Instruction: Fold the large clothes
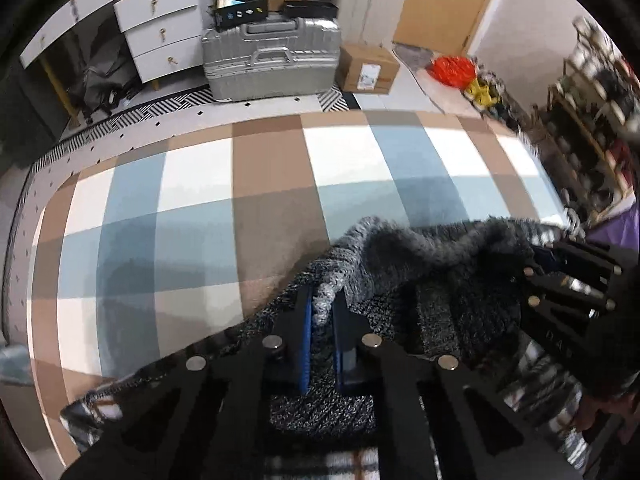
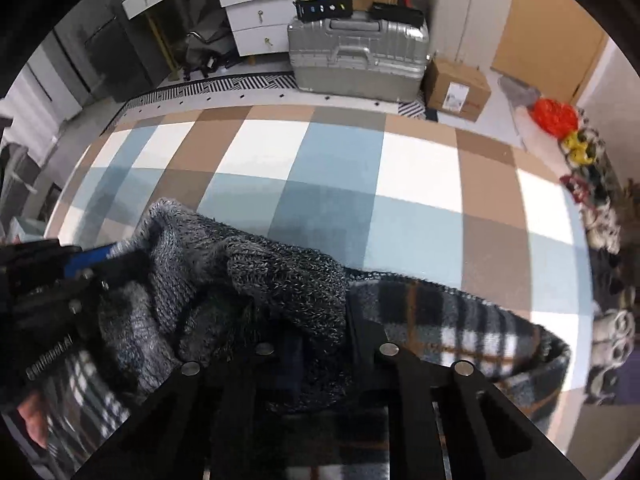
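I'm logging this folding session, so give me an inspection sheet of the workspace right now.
Surface: checked mat in blue, tan and white, mostly bare.
Job's things: grey knit garment with a plaid lining, bunched at the mat's near edge.
Clutter: nothing seen on the mat.
Grippers: left gripper shut on a knit fold; right gripper shut on the knit, fingertips buried in the fabric.
Cables: nothing seen.
Surroundings: silver suitcase, cardboard box, white drawers, red item, cluttered shelf.
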The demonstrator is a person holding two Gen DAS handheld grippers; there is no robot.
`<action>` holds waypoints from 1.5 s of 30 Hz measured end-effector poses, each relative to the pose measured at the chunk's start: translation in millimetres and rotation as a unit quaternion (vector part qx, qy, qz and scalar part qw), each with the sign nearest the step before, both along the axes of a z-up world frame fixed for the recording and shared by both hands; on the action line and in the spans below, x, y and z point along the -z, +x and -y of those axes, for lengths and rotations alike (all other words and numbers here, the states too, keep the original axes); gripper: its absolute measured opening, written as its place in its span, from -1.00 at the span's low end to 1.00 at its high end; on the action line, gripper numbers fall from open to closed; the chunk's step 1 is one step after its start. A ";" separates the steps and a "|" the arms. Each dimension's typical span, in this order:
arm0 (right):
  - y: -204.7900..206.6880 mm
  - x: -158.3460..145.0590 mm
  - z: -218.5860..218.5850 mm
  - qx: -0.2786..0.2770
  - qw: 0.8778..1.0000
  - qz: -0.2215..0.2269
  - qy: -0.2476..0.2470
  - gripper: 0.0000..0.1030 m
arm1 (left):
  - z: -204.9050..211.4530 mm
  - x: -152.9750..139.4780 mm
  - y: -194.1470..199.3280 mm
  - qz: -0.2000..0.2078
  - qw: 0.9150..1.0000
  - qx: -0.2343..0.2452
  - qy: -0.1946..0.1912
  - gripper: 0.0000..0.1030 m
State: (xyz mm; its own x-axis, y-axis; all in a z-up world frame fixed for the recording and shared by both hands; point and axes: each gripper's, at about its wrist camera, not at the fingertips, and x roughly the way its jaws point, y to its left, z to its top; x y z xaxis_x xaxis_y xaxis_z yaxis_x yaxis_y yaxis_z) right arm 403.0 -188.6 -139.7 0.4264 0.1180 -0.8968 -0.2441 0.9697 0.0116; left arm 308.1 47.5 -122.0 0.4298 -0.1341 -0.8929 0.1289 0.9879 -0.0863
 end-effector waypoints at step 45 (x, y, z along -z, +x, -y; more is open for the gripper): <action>-356.1 4.9 36.2 0.033 0.990 0.115 0.076 -0.67 | 2.9 26.2 -289.7 0.023 0.986 -0.018 -0.166 -0.94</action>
